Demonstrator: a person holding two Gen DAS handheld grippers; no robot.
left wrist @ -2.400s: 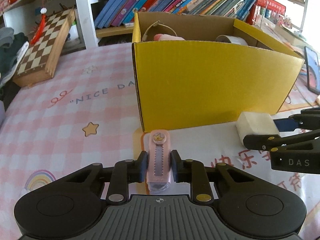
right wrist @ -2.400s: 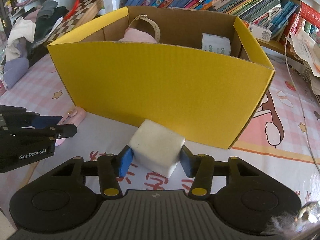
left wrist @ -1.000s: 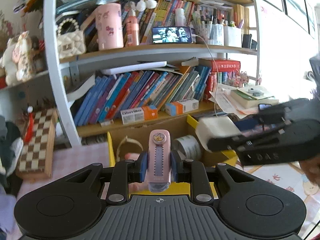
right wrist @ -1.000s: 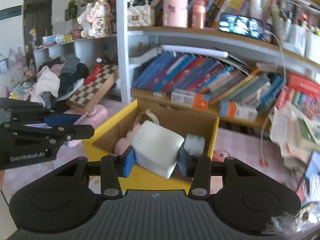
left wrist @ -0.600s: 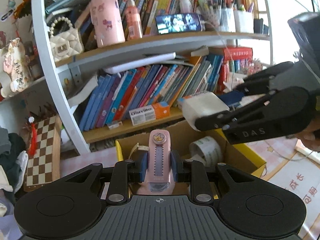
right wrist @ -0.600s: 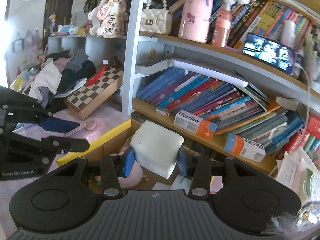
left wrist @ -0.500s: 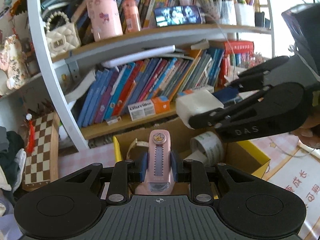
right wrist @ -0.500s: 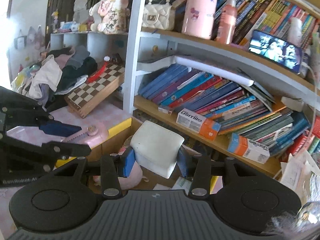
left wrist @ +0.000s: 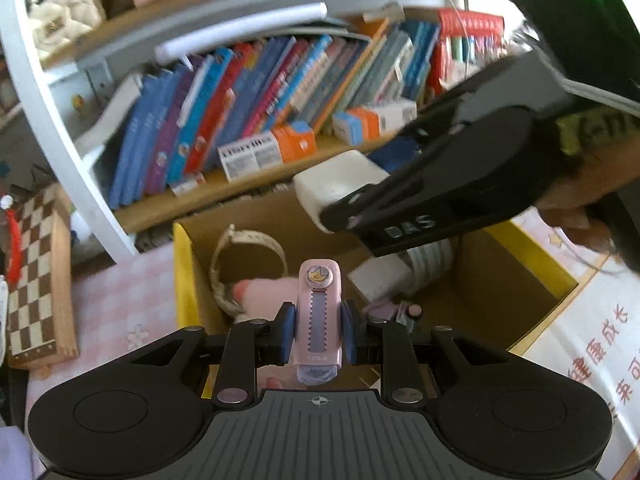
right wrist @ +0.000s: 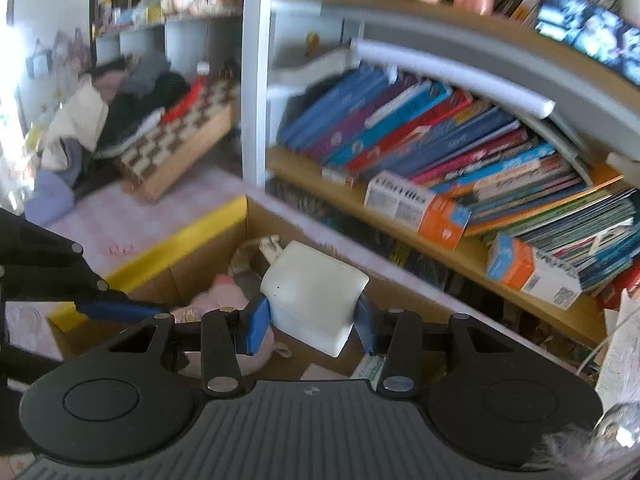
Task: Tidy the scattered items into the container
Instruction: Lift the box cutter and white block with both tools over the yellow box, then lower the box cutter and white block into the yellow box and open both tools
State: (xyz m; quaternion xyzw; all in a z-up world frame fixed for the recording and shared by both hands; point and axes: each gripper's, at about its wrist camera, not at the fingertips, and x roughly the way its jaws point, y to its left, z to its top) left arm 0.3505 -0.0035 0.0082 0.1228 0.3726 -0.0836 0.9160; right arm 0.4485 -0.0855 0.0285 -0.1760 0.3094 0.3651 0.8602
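My left gripper (left wrist: 316, 334) is shut on a slim pink clip-like item (left wrist: 319, 316) with a toothed strip and a crown badge, held over the open yellow cardboard box (left wrist: 182, 280). My right gripper (right wrist: 310, 326) is shut on a white block (right wrist: 316, 298), also above the box (right wrist: 184, 236). In the left wrist view the right gripper (left wrist: 360, 184) reaches in from the right with the white block (left wrist: 336, 182) over the box's far side. Inside the box lie a beige band (left wrist: 248, 240), a pink soft item (left wrist: 264, 292) and a roll of tape (left wrist: 430, 258).
A bookshelf full of books (left wrist: 260, 92) stands right behind the box. A wooden chessboard (left wrist: 36, 276) leans at the left on the pink checked cloth (left wrist: 120, 300). A pile of clothes (right wrist: 100, 120) lies far left. A person's hand (left wrist: 576, 204) holds the right gripper.
Both grippers have moved forward and tipped down, so the box's inside now fills the lower views. The right gripper with the white block has come nearer in the left wrist view. Both grips are unchanged.
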